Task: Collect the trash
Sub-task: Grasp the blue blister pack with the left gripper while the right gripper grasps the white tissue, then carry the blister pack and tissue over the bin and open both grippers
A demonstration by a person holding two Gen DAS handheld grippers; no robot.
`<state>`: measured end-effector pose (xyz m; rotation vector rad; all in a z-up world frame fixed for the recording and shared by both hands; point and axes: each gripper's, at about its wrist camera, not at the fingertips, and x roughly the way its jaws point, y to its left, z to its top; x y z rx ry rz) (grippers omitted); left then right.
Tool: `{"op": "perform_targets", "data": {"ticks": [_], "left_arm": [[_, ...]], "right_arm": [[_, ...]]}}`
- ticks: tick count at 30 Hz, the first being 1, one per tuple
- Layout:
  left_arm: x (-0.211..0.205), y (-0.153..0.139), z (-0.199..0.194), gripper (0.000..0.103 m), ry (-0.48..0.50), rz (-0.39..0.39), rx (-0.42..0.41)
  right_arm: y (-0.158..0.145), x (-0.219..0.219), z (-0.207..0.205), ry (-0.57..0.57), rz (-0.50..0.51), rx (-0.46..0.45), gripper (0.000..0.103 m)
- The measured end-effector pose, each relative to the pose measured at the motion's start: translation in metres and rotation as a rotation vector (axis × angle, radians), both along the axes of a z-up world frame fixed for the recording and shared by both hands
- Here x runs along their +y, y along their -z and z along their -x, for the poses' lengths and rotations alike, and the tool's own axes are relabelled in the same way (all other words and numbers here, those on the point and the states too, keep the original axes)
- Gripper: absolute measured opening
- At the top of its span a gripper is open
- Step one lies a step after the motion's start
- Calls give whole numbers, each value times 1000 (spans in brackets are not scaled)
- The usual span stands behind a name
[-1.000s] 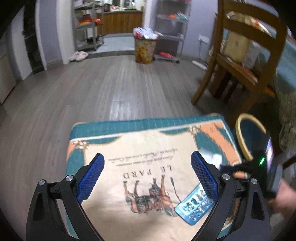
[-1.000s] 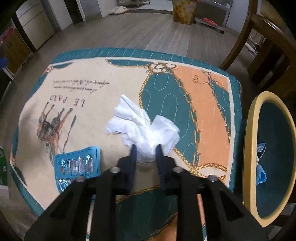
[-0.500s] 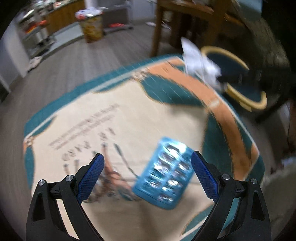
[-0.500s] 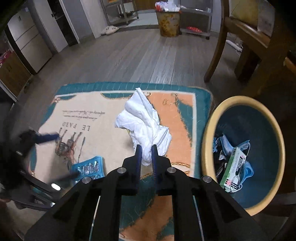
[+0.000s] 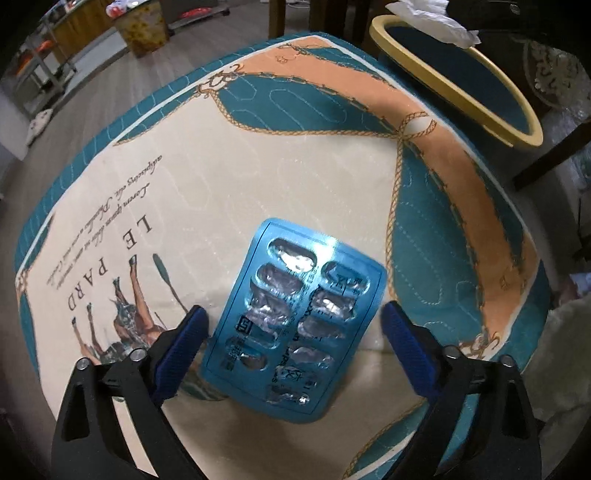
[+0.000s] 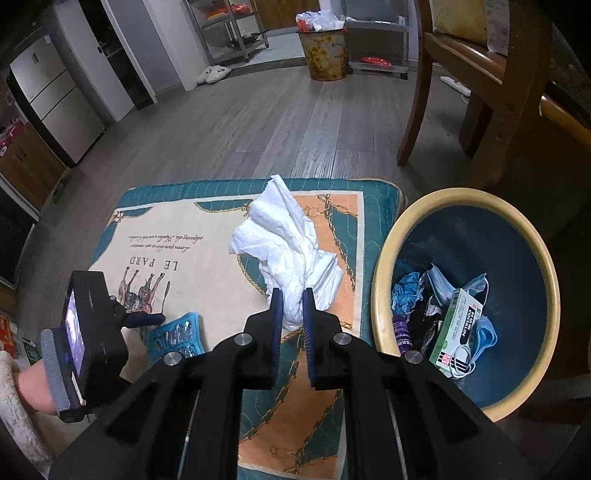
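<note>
A blue blister pack (image 5: 295, 317) lies on the patterned mat (image 5: 258, 166). My left gripper (image 5: 291, 314) points down over it, jaws closing, with the pack between its blue pads (image 5: 181, 343); they stand clear of its edges. My right gripper (image 6: 292, 295) is shut on a crumpled white tissue (image 6: 284, 243), held above the mat's right part, just left of the yellow-rimmed teal bin (image 6: 380, 266). From the right wrist view the left gripper (image 6: 147, 319) hovers at the blister pack (image 6: 177, 338). The tissue (image 5: 432, 14) shows above the bin's rim (image 5: 443, 85).
The bin holds a small box (image 6: 458, 328), face masks and other scraps. A wooden chair (image 6: 461, 74) stands behind the bin. Far across the wood floor are a flowered waste bin (image 6: 325, 51), metal shelves and slippers (image 6: 214, 74). A person's hand (image 6: 33, 384) holds the left gripper.
My left gripper sank and tipped down until the blister pack lay between its fingers. My right gripper lifted the tissue off the mat and carried it toward the bin.
</note>
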<state>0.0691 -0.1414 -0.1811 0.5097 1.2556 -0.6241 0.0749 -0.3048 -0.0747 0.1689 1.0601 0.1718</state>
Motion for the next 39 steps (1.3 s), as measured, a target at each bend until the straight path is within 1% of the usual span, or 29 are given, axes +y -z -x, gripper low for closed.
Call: {"op": "perform_targets", "data": {"ticks": [1, 2, 4, 7, 10, 12, 14, 17, 18, 21, 24, 28, 30, 33, 39], "left_arm": [[-1, -2, -1, 79, 5, 5, 5], [-3, -6, -2, 74, 7, 12, 7], [-6, -11, -7, 72, -1, 17, 12], [-11, -23, -8, 71, -10, 29, -22], [-17, -45, -8, 71, -16, 72, -67], [-27, -64, -6, 71, -10, 105, -114], [-41, -80, -9, 71, -9, 139, -143], [-59, -102, -7, 71, -20, 218, -163], [-67, -108, -6, 71, -18, 243, -173], [-92, -120, -1, 71, -2, 294, -211], [-120, -123, -2, 71, 6, 345, -226], [-152, -112, -1, 71, 30, 368, -237], [-167, -110, 6, 71, 41, 378, -251], [-184, -107, 10, 71, 37, 403, -273], [-203, -99, 1, 71, 25, 454, -307]], "right_arm": [[-4, -3, 2, 7, 2, -7, 10], [-7, -5, 4, 12, 6, -8, 10], [-18, -13, 9, 25, 16, -19, 10], [-40, -28, 19, 41, 35, -52, 10], [-60, -50, 33, 75, 44, -88, 10], [-66, -65, 42, 107, 45, -100, 10], [-68, -83, 52, 158, 43, -110, 10], [-65, -110, 61, 241, -3, -111, 10], [-62, -117, 62, 258, -3, -110, 10], [-50, -132, 64, 279, 38, -88, 10], [-41, -152, 66, 301, 40, -68, 10], [-27, -176, 67, 317, 70, -49, 10], [-20, -185, 69, 325, 68, -34, 10], [-15, -201, 73, 350, 41, -27, 10], [-7, -224, 83, 403, -23, -20, 10]]}}
